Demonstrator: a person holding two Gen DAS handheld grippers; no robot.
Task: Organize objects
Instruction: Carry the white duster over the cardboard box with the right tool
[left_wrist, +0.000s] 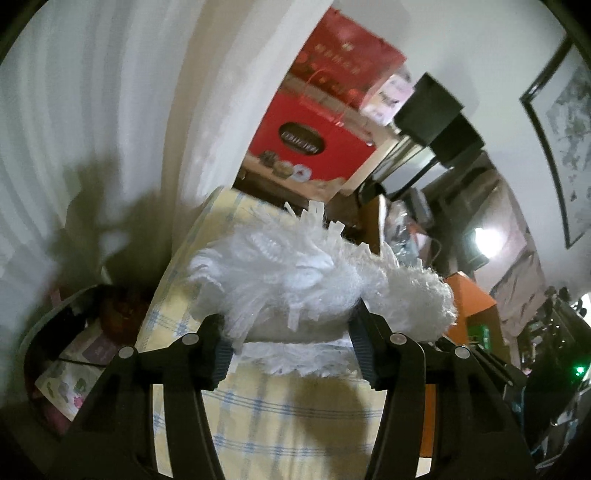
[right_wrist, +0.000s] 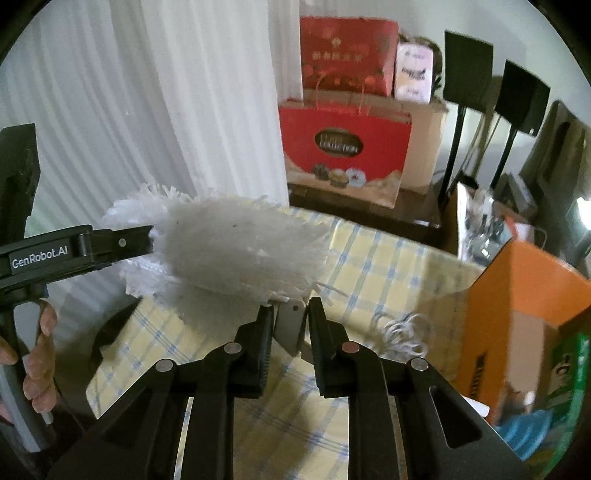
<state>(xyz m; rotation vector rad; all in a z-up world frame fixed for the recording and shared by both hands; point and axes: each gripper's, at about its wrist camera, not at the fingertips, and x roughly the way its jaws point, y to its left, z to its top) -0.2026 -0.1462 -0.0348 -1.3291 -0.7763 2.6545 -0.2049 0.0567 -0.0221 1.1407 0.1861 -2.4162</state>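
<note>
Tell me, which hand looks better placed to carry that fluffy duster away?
Probably the right tongs: they pinch the white duster's grey handle, while the left tongs only squeeze its soft head.

The duster's (right_wrist: 236, 254) grey handle (right_wrist: 291, 326) was mostly hidden between the right tool's (right_wrist: 291, 332) fingers. The orange box (right_wrist: 524, 295) was cut off at the picture's edge, and the red bag's (left_wrist: 314, 122) print was blurred.

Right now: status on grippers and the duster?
Left gripper shut on duster head. Right gripper shut on its handle. Orange box close right.
</note>
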